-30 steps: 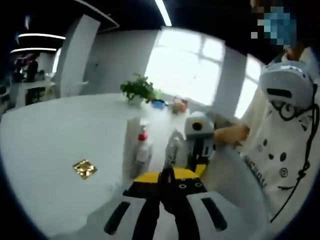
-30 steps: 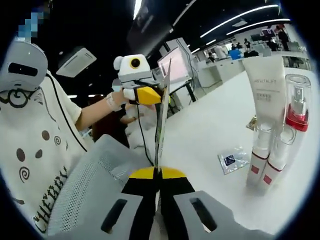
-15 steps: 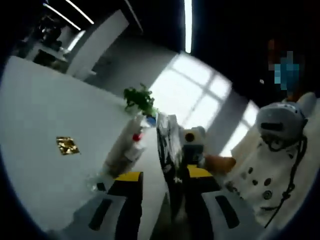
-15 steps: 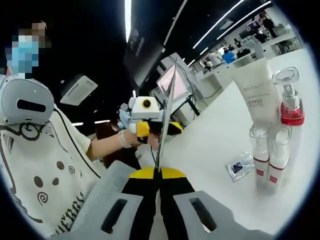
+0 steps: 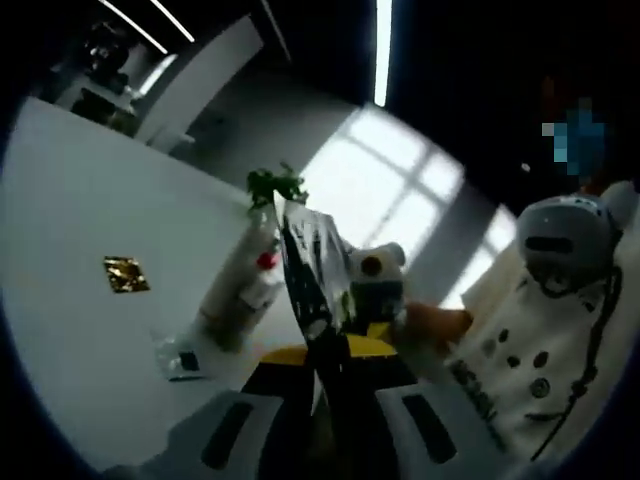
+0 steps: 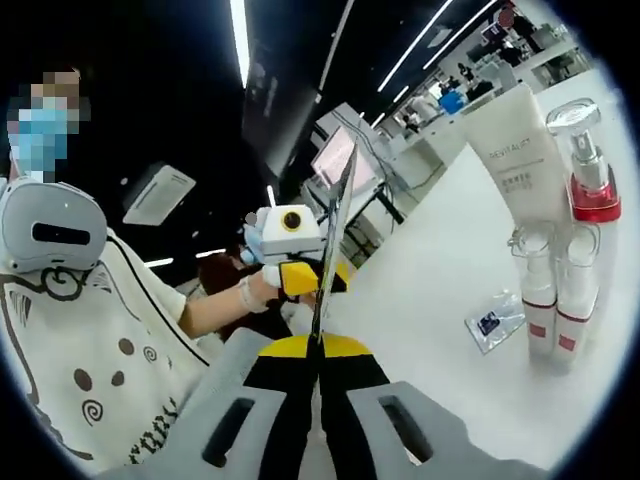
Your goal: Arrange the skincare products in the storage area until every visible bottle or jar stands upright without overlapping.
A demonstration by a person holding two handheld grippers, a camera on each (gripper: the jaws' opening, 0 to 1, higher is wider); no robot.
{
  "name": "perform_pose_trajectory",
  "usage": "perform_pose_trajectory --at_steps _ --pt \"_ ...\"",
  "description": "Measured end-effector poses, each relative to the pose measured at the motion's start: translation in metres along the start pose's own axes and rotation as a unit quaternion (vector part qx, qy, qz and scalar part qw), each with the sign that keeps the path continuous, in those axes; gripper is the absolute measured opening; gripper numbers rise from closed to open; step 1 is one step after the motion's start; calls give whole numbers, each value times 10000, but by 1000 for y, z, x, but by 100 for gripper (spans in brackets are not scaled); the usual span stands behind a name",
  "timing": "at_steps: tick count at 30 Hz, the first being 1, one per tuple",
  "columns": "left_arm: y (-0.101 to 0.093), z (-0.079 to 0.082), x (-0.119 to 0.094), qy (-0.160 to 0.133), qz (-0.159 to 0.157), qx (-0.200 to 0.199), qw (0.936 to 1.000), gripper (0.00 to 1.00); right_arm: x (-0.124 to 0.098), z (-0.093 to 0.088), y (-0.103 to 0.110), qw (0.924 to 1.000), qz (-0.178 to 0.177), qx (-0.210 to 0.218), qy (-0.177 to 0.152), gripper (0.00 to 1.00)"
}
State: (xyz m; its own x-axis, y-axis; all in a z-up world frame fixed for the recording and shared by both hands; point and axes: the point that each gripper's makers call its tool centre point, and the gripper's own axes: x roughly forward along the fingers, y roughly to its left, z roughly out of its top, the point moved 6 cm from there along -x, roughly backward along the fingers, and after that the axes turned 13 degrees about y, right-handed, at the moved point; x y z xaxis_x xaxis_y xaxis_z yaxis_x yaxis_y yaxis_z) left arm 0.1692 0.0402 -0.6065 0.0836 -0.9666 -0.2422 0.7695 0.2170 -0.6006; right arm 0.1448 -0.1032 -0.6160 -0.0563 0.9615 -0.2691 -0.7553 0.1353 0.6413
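A silvery foil sachet (image 5: pixel 308 270) stands up between the jaws of my left gripper (image 5: pixel 325 352), which is shut on it. In the right gripper view the same sachet (image 6: pixel 332 230) shows edge-on, and my right gripper (image 6: pixel 318 345) is shut on its lower end. The left gripper (image 6: pixel 305 278) meets the sachet higher up, held by a hand. On the white table stand a white tube (image 6: pixel 520 160), a red-collared pump bottle (image 6: pixel 590 175) and two small red-labelled bottles (image 6: pixel 545 300), all upright. The right gripper (image 5: pixel 378 322) sits just behind the sachet.
A small clear sachet (image 6: pixel 495 320) lies flat on the table beside the bottles. A gold sachet (image 5: pixel 125 273) lies further out on the table. A potted plant (image 5: pixel 275 185) stands at the far edge. A person in a white patterned shirt (image 6: pixel 70 360) is close by.
My left gripper's jaws stood wide apart around the sachet half a second ago and have now closed on it. The right gripper kept its hold throughout.
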Motion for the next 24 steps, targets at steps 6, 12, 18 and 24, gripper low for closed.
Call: perform_pose_trajectory --at_steps 6,12,18,24 --pt "-6 -5 -1 76 256 181 9995 0 4 -5 -4 9991 34 405 73 1" --pt "-5 -9 -4 154 415 -75 9990 0 9 -9 -5 9980 -69 610 155 2" --pt "5 -13 -17 182 609 -300 9975 0 12 -5 -13 9940 -917 20 597 7" --pt "16 -19 -36 137 841 -531 9949 0 13 -1 -20 9840 -1515 -455 815 7"
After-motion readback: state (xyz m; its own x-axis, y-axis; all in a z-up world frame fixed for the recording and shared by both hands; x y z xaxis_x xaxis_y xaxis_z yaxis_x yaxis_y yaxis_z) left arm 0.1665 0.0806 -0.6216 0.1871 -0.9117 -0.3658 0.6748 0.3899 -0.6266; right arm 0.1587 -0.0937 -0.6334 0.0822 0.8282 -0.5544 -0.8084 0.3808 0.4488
